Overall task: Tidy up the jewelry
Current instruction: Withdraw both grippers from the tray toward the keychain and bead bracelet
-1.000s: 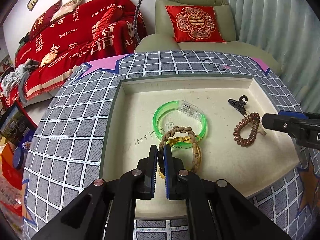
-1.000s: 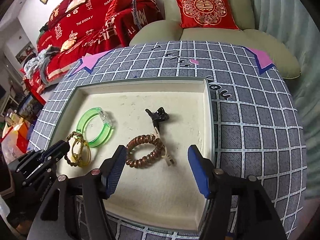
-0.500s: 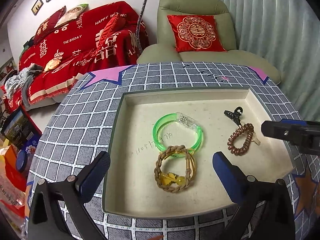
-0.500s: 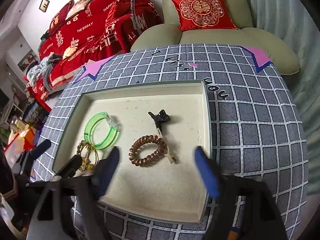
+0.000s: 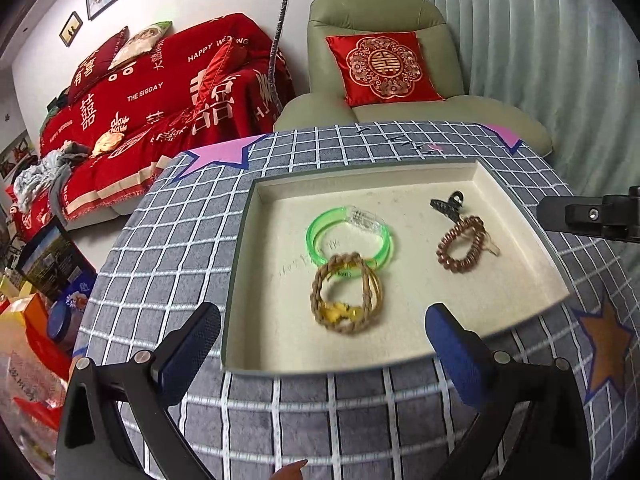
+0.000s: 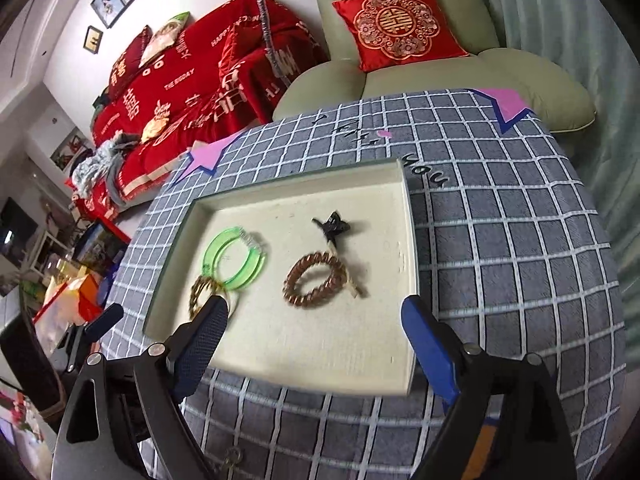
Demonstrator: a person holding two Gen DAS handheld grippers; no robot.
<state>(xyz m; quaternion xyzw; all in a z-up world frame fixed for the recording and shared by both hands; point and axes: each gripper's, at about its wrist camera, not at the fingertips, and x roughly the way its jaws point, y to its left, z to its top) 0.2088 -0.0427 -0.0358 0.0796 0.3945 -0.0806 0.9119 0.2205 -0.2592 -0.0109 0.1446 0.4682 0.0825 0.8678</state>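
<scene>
The left tool (image 5: pixel 322 344) is wide open and holds nothing; the right tool (image 6: pixel 314 334) has just been opening, empty too; the braided bracelet (image 5: pixel 346 294) lies in the tray (image 5: pixel 400 350), light and floppy; pinch its cord.

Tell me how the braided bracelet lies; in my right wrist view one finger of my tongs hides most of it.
Observer: The braided bracelet lies flat in the tray, its far edge overlapping the green bangle.
Operator: Anything attached to it?
Observer: A yellow charm sits on its near side.
Operator: And the left tongs?
Observer: The left tongs have just been opening; they stand wide with nothing between them.
</scene>
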